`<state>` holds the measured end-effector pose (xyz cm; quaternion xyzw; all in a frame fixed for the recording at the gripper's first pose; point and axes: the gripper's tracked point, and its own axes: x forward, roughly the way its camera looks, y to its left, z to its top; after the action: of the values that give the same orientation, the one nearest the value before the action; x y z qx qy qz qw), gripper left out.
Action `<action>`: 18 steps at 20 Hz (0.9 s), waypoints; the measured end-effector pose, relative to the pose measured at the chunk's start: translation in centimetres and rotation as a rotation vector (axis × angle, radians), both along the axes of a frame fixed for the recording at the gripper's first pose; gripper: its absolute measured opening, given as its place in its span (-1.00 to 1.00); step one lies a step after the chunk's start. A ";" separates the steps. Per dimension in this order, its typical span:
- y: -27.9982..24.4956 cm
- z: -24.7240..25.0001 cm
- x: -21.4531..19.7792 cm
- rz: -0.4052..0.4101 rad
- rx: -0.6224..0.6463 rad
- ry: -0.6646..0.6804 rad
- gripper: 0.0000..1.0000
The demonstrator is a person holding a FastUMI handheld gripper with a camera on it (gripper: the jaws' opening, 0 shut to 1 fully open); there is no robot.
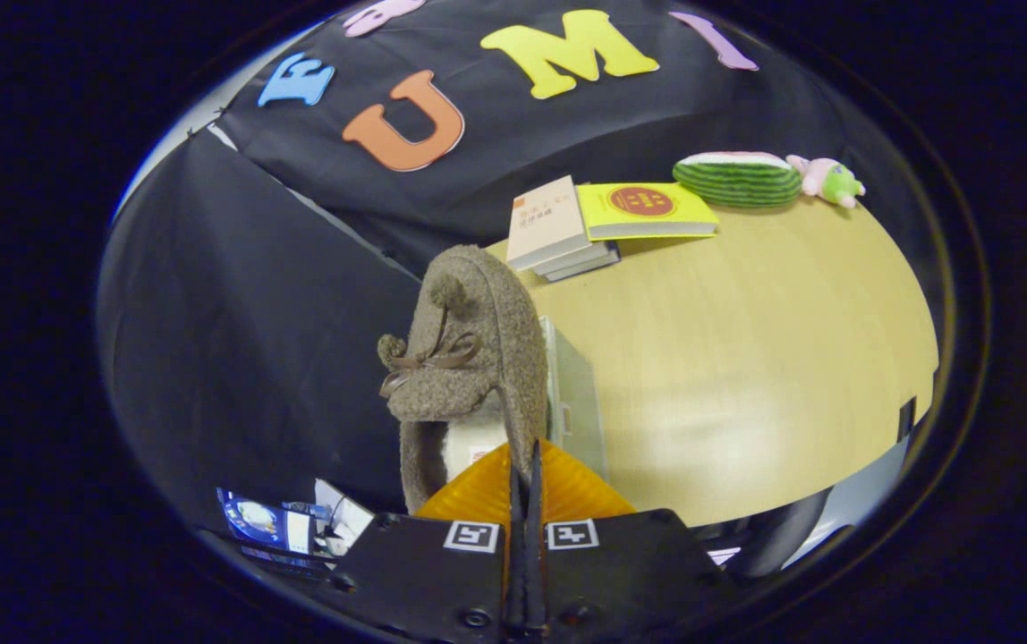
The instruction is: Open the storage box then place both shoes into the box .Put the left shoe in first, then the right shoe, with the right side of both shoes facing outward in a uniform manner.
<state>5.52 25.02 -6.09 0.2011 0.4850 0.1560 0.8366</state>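
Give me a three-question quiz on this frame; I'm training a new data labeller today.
1. True or false: the tongs are shut on the shoe.
2. What lies next to the plush watermelon at the table's far edge? A) a small plush toy B) a mug C) a second shoe
3. Fill in: beside the stacked books lies a ___ book with a red circle on its cover.

Key: 1 true, both fingers pinch the shoe's rim at the heel end. 2 A, the plush toy. 3 yellow.
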 end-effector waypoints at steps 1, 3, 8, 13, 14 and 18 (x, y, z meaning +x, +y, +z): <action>1.2 -0.8 0.1 -0.002 0.001 0.011 -0.87; 2.8 -2.5 0.8 -0.026 0.001 0.034 -0.88; 4.1 -7.3 1.6 -0.061 -0.046 0.104 -0.87; 3.7 -10.0 1.8 -0.095 -0.067 0.140 -0.87; 3.7 -10.1 1.8 -0.100 -0.064 0.143 -0.87; 4.7 -8.4 2.4 -0.060 -0.037 0.055 -0.53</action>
<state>7.95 29.75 -14.54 0.2045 0.5042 0.1163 0.8309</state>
